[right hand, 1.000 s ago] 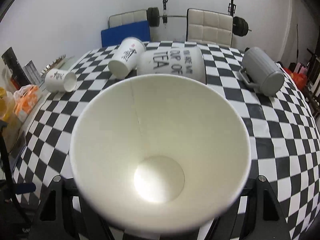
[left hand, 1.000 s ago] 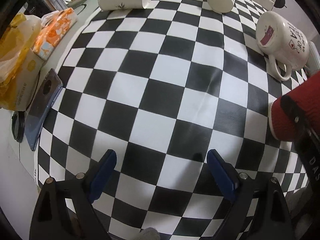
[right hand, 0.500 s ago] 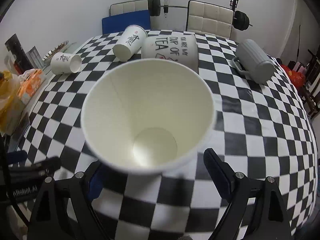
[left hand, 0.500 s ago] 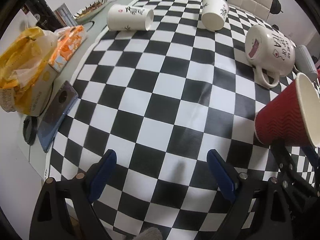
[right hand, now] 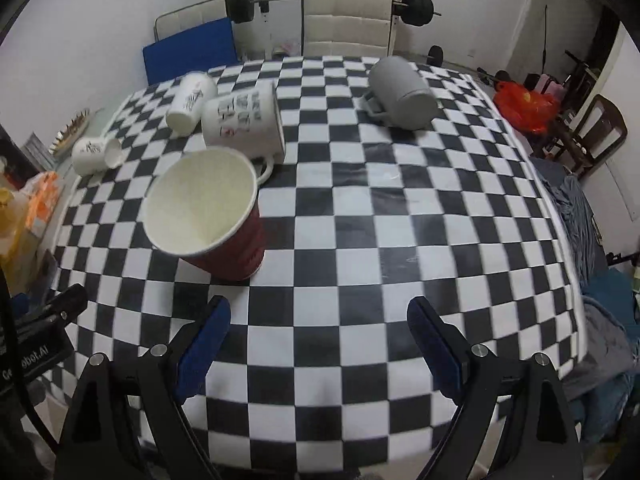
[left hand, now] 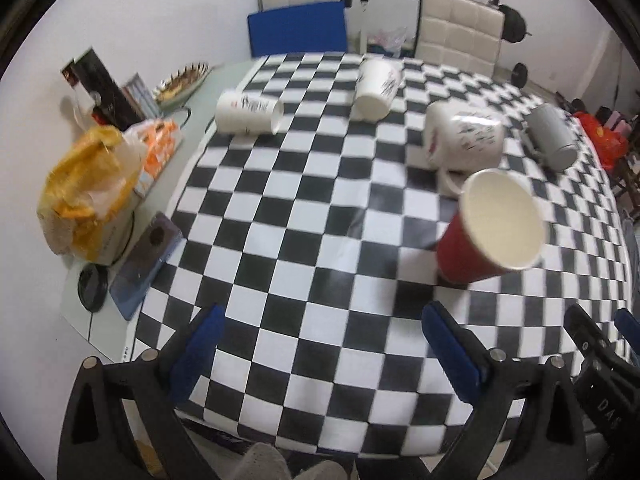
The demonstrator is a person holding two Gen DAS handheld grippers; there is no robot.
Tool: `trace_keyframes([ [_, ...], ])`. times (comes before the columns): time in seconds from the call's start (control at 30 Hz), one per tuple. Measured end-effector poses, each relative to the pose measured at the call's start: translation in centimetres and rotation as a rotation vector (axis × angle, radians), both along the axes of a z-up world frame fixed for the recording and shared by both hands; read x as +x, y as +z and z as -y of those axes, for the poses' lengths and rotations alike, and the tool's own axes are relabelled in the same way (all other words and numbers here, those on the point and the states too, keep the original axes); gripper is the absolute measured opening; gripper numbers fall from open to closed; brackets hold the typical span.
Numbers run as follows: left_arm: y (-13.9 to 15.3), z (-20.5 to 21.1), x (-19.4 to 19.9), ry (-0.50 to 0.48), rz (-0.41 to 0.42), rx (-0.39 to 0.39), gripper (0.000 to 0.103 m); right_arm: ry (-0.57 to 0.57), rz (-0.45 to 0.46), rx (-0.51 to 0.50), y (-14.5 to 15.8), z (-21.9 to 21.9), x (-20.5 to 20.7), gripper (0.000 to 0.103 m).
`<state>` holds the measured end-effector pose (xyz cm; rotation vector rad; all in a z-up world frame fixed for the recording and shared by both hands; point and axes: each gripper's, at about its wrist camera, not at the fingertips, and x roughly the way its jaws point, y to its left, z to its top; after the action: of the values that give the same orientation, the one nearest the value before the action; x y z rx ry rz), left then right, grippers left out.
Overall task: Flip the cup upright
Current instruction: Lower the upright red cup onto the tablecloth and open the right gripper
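A red paper cup (left hand: pixel 476 252) with a white inside stands upright on the checkered tablecloth (left hand: pixel 304 240), also seen in the right wrist view (right hand: pixel 236 252). My right gripper (right hand: pixel 318 344) is open and empty, drawn back from the cup, which is ahead to its left. My left gripper (left hand: pixel 324 348) is open and empty near the table's front edge, with the cup ahead to its right. Part of the right gripper shows at the lower right of the left wrist view (left hand: pixel 600 344).
A white printed mug (right hand: pixel 244 120), a grey mug (right hand: pixel 400 90) and two white paper cups (right hand: pixel 192 100) (right hand: pixel 96 152) lie on their sides further back. A yellow bag (left hand: pixel 84 184), an orange pack (left hand: pixel 160 148) and a phone (left hand: pixel 144 256) lie at the table's left. Chairs stand behind.
My right gripper opened and let go of the red cup, then pulled back. The cup now stands on the table. My left gripper pulled back and tilted up.
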<state>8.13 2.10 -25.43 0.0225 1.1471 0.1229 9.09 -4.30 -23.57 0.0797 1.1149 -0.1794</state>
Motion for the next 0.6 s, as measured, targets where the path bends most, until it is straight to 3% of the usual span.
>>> trace_keyframes([
  [0.47,13.5,1.0,-4.3,-0.073,0.124,-0.023,0.101,0.005,0.068,-0.012,16.2,1.2,-5.7,0.092],
  [0.6,15.9,1.4,-5.6,-0.078,0.134,-0.025,0.101,0.016,0.079,-0.024,19.5,1.0,-6.9,0.092],
])
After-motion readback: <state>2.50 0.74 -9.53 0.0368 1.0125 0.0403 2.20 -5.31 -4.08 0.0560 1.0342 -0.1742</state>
